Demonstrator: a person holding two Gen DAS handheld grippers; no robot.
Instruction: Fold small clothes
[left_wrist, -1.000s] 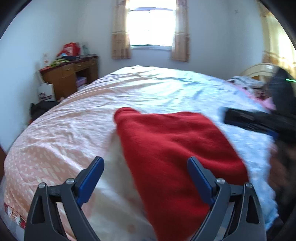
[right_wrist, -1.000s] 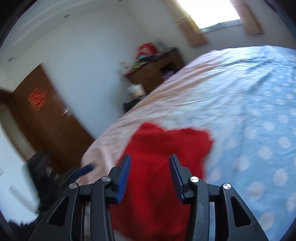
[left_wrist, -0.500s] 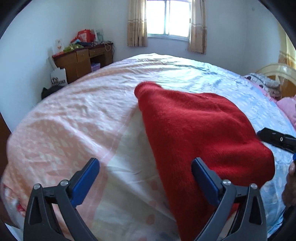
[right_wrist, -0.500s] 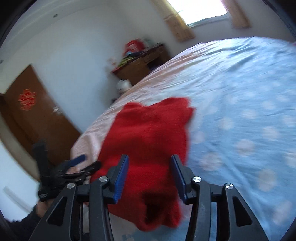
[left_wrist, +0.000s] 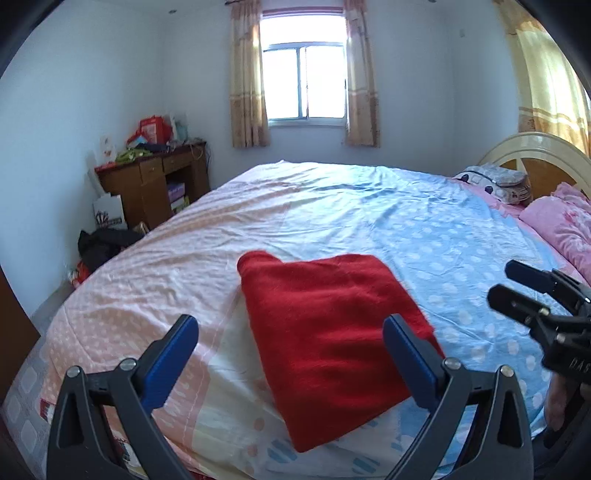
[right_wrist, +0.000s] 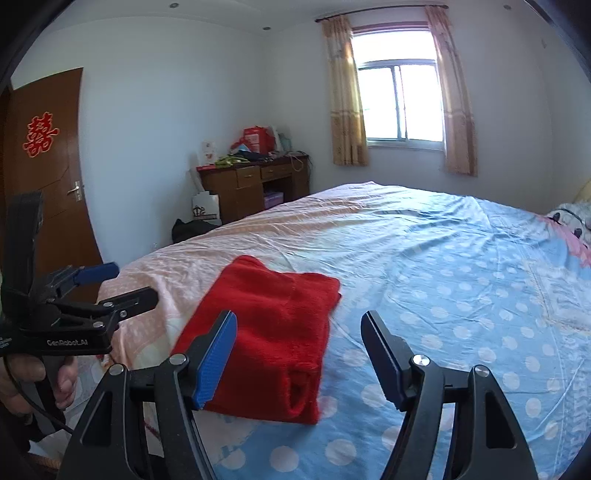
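Note:
A red knit garment (left_wrist: 325, 332) lies folded into a rough rectangle near the front edge of the bed (left_wrist: 332, 214); it also shows in the right wrist view (right_wrist: 269, 332). My left gripper (left_wrist: 291, 354) is open and empty, held above and in front of the garment, not touching it. It also shows at the left of the right wrist view (right_wrist: 110, 284). My right gripper (right_wrist: 299, 354) is open and empty, held above the garment's right side. It shows at the right edge of the left wrist view (left_wrist: 517, 288).
The bed has a pink and blue dotted sheet. Pink pillows (left_wrist: 561, 225) and a headboard (left_wrist: 535, 155) are at the right. A wooden desk (left_wrist: 155, 184) with clutter stands by the left wall, bags on the floor beside it. A brown door (right_wrist: 44, 177) is at far left.
Both grippers have pulled back and up from the garment, which now lies flat and looks smaller. The right gripper's jaws have opened wider. The garment stays where it was.

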